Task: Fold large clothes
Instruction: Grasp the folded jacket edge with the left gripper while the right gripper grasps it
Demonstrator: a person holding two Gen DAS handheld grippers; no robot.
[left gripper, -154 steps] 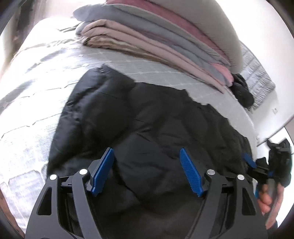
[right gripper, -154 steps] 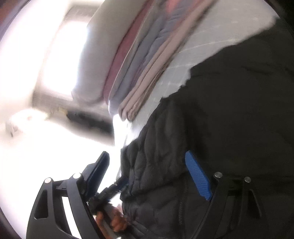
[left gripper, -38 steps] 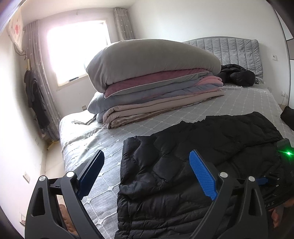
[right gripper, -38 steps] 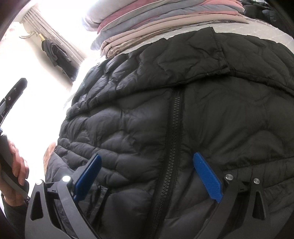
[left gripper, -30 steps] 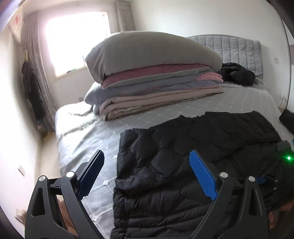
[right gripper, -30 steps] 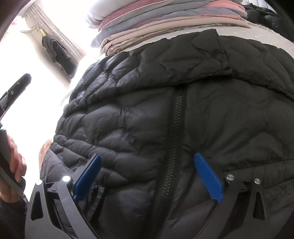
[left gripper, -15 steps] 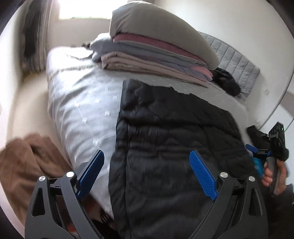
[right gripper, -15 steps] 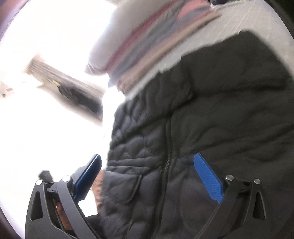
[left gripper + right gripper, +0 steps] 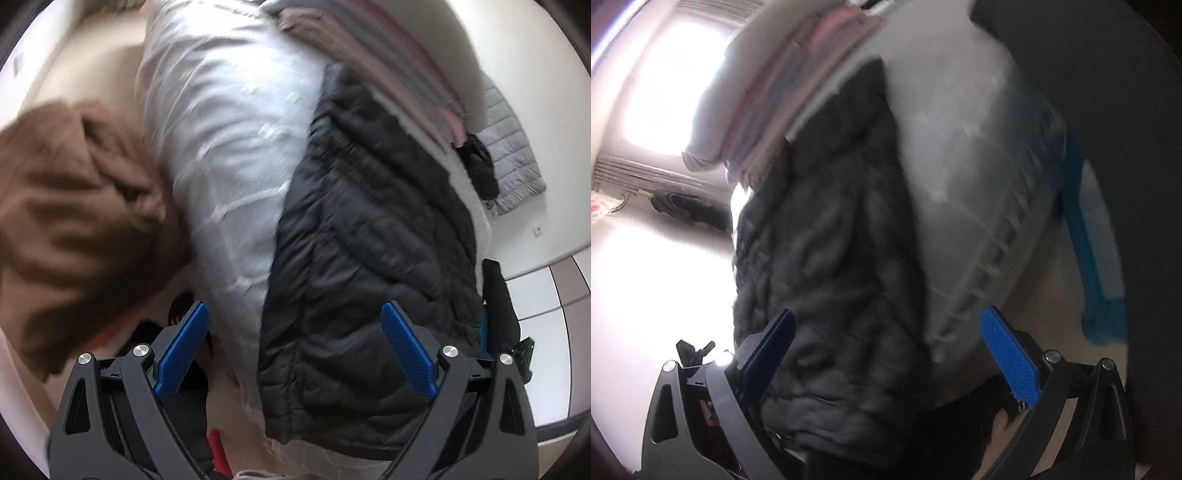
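A bedroom with pale walls and a bright window holds a bed [image 9: 229,122] covered in a light grey quilted spread, and both views are smeared with motion blur. A stack of folded bedding [image 9: 391,55] sits at the far side of the mattress, probably parked there to leave the near half free for folding. On that free half lies the black puffer jacket [image 9: 369,258], stretched in a long, narrow band that reaches the near edge of the bed, where its hem hangs slightly over. Its quilted channels look soft and puffy, so the layers will likely spring back unless pressed flat. The narrow shape suggests its sides are already turned in, leaving the lengthwise fold.

The left gripper [image 9: 295,354] hovers over the jacket's near end with its jaws spread wide and nothing between them. The right gripper [image 9: 886,354] is likewise wide apart and empty above the same end. A brown garment [image 9: 70,214] lies heaped beside the bed, apparently waiting.
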